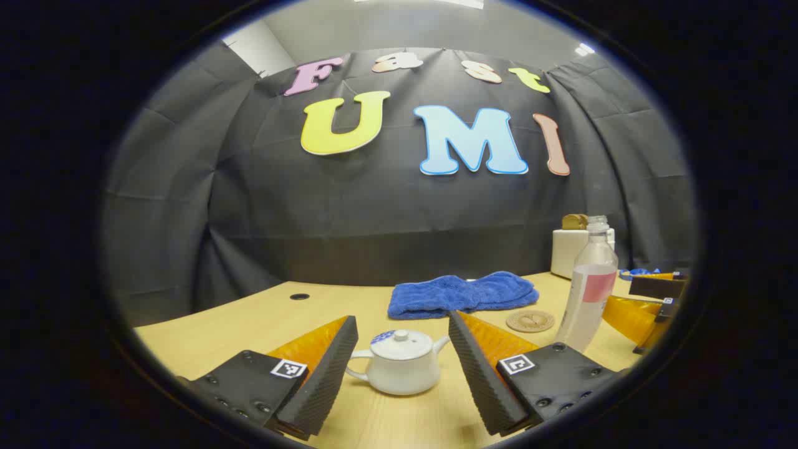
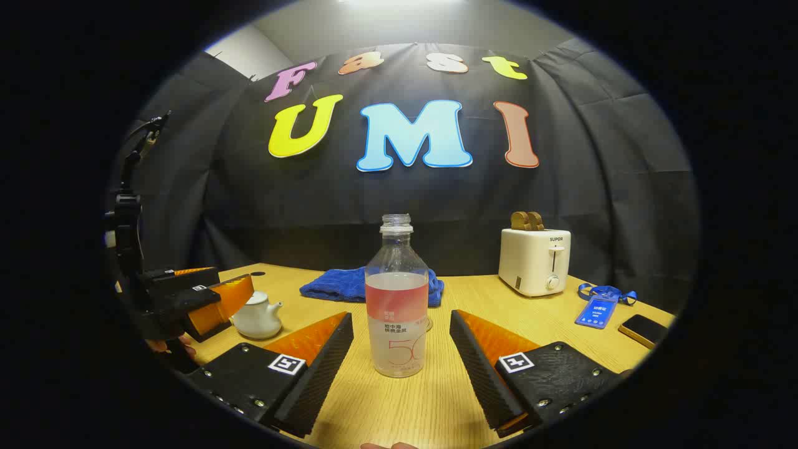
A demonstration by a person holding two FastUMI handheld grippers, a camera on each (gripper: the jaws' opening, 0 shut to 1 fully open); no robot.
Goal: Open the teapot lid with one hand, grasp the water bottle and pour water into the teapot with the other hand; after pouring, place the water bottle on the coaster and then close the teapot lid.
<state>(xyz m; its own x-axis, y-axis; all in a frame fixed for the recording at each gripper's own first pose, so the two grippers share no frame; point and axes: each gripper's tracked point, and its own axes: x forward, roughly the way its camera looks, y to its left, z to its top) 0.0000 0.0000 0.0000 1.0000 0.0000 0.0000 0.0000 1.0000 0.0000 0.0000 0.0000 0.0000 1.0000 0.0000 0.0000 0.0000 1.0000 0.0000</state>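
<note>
White glazed ceramic, the teapot (image 1: 399, 371) sits on the wooden table (image 1: 249, 324), its lid (image 1: 400, 344) still seated and topped by a small round knob, spout toward 2 o'clock and handle toward 8 o'clock in the left gripper view. The pot is judged stiff, smooth and breakable; the knob is the natural hold, small and likely slippery, so a centred pinch is advisable. The left gripper (image 1: 402, 368) stands with its fingers spread wide, one on each side of the teapot and touching nothing.

The clear plastic water bottle (image 2: 397, 299) stands upright and uncapped, roughly half full of pale liquid. It is judged light but thin-walled, liable to buckle and spill under a hard squeeze; the labelled mid-body offers the best grip. The right gripper (image 2: 399, 362) is likewise spread, flanking the bottle without contact.

The round coaster (image 1: 530, 321) lies at 1 o'clock from the teapot, just beside the bottle. A blue towel (image 1: 461, 293) lies beyond, a toaster (image 2: 535, 260) farther back.
</note>
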